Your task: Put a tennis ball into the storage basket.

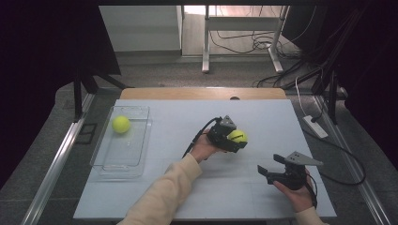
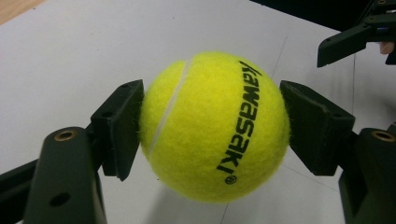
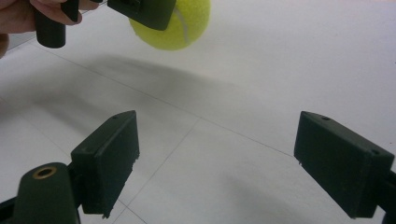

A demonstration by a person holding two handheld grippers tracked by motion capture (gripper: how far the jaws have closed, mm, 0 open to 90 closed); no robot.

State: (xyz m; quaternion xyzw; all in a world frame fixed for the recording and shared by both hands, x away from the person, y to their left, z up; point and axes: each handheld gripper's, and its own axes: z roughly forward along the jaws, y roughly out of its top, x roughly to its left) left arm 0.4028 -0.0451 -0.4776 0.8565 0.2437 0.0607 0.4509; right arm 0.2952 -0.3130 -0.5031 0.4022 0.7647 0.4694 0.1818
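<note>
the fuzzy yellow tennis ball with black lettering sits mid-frame in the high view, clamped between the left gripper pads and lifted off the pale grey table. the pads only touch its round sides, so a jolt could probably let it slip and roll away from the clear plastic tray at left, where a second yellow ball sits. the left forearm reaches diagonally up-right. the right gripper, lower right, rests low with its jaws spread wide and empty.
</note>
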